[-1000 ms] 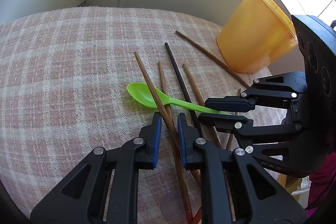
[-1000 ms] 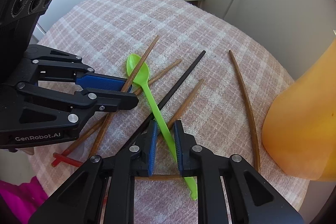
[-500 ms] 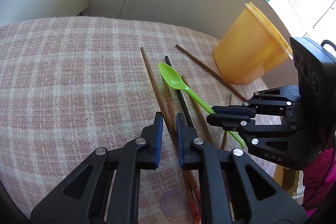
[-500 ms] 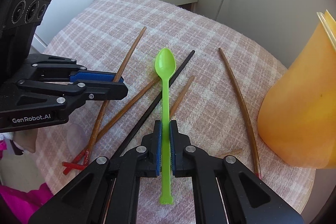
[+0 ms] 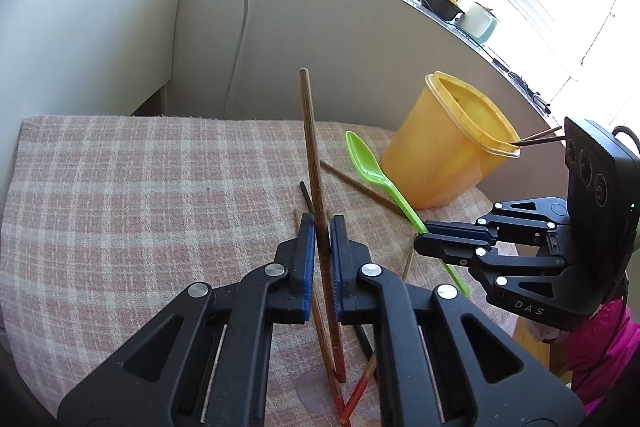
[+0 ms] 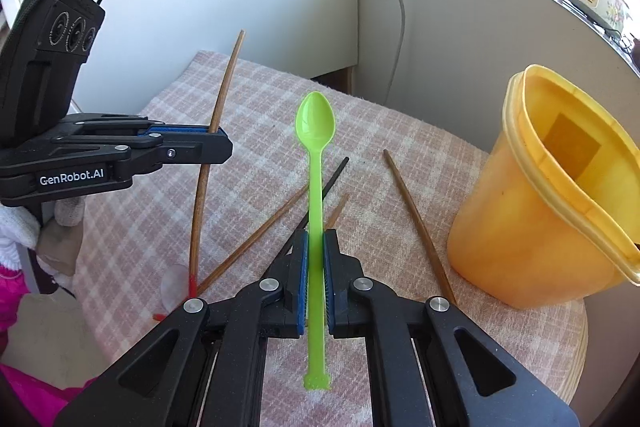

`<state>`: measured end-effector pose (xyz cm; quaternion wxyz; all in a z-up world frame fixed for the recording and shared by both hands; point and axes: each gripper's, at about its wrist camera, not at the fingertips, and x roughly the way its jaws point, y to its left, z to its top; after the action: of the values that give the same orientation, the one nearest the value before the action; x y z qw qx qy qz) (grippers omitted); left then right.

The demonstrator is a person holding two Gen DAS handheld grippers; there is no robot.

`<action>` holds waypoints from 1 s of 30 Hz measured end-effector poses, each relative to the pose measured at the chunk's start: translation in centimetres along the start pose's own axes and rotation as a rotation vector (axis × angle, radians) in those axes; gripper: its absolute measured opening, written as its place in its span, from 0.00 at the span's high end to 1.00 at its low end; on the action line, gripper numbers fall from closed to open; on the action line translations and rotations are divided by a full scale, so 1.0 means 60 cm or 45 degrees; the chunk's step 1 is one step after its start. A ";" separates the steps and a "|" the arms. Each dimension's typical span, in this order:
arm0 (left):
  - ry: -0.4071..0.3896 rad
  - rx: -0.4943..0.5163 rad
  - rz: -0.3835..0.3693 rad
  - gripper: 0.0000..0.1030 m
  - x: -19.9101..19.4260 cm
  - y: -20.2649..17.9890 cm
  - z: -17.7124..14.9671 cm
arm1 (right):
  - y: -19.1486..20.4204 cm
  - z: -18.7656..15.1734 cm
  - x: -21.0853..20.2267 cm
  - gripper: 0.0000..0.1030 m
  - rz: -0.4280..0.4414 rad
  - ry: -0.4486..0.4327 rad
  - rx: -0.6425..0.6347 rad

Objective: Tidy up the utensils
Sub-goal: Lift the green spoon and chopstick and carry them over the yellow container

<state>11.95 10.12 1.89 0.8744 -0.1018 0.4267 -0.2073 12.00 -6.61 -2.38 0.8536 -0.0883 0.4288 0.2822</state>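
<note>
My left gripper (image 5: 320,223) is lifted off the table, its jaws closing tight on a brown wooden chopstick (image 5: 310,131) with a red end; the stick stands steeply between the blue pads. The right wrist view shows that gripper (image 6: 218,147) and chopstick (image 6: 226,79) at the left. My right gripper (image 6: 315,239) is shut on the handle of a green plastic spoon (image 6: 314,123), bowl pointing away, held above the table. Its tips (image 5: 424,239) and the spoon (image 5: 364,159) show in the left wrist view. A yellow tub (image 6: 540,207) stands open at the right.
A black chopstick (image 6: 336,175) and several brown ones (image 6: 412,215) lie loose on the pink plaid cloth (image 5: 140,187). Two sticks (image 5: 540,137) poke over the tub's (image 5: 452,155) rim. The table's edge (image 6: 576,367) runs just past the tub. Walls stand behind.
Both grippers have risen from the cloth. The right one shut on the spoon's handle and lifted it; the left one lifted its chopstick to a steep angle.
</note>
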 end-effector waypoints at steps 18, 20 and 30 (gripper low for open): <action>-0.140 0.122 -0.057 0.96 -0.037 -0.108 0.053 | -0.044 0.002 -0.139 0.95 -0.049 -0.317 0.116; -0.156 0.127 -0.073 0.96 -0.040 -0.119 0.063 | -0.052 0.003 -0.153 0.95 -0.054 -0.351 0.133; -0.252 0.156 -0.138 0.96 -0.060 -0.166 0.112 | -0.099 0.012 -0.236 0.95 -0.120 -0.535 0.203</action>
<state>12.53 2.84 12.08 0.9043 -0.0909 0.3188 -0.2689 9.10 -16.97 8.60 0.9407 0.0201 0.2579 0.2195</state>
